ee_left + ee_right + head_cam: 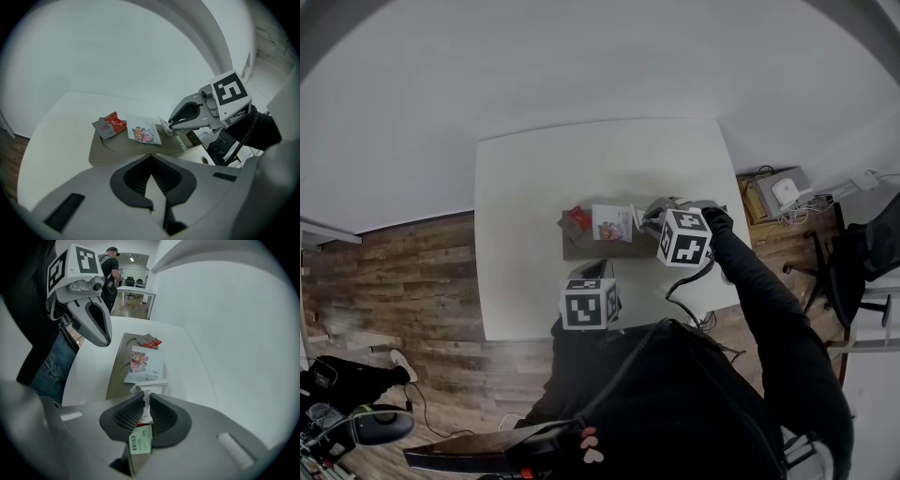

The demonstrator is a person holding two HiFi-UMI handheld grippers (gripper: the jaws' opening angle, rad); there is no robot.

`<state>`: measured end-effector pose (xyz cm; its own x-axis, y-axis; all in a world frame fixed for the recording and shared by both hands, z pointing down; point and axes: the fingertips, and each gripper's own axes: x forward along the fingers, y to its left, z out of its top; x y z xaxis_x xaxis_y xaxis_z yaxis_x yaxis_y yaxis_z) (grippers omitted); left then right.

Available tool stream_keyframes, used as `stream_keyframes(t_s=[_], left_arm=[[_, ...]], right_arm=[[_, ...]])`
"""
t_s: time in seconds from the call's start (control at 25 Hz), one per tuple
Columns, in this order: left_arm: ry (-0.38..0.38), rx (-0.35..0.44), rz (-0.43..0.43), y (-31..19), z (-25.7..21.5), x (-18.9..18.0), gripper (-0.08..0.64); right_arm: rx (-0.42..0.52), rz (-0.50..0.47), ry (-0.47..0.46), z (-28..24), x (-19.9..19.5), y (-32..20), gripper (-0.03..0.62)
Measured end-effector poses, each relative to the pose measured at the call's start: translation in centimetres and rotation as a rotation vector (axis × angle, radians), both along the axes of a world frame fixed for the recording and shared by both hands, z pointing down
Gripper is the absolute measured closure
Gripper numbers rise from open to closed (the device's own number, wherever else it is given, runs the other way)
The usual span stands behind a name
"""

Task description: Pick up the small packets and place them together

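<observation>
**A:** White tabletop [534, 187] is spread beneath both tools, and an olive tray [117, 376] is laid on it. What is held?

**B:** A small packet [140, 442] is pinched flat between the nearly closed jaws of the right gripper [145, 401]. Its top edge is pushed out past the tips, over the tray's near end. The left gripper [150, 161] is closed on nothing and is kept back from the tray.

**A:** And the others?

**B:** A floral packet [144, 364] is seen just ahead of the right tips. A red packet [151, 341] is seen farther ahead, at the tray's far end.

**A:** How are they handled?

**B:** They are judged light, thin, limp and slick. A sealed edge is best taken, since a flat face is easily lost.
</observation>
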<state>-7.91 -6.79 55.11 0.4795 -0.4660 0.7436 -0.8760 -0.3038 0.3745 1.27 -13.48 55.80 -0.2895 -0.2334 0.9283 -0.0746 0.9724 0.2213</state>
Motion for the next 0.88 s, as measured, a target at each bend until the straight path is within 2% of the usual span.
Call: stream_keyframes(t_s=[0.52,0.88], left_arm=[[0.001,-0.007,-0.011,0.3,0.3,0.1,0.561],[0.000,-0.017,-0.009,-0.1,0.8,0.2,0.561]], right_arm=[[-0.028,-0.024,0.006,1.1,-0.5,0.6,0.551],[-0.054,-0.006,-0.003,1.8,-0.5,0.4,0.546]])
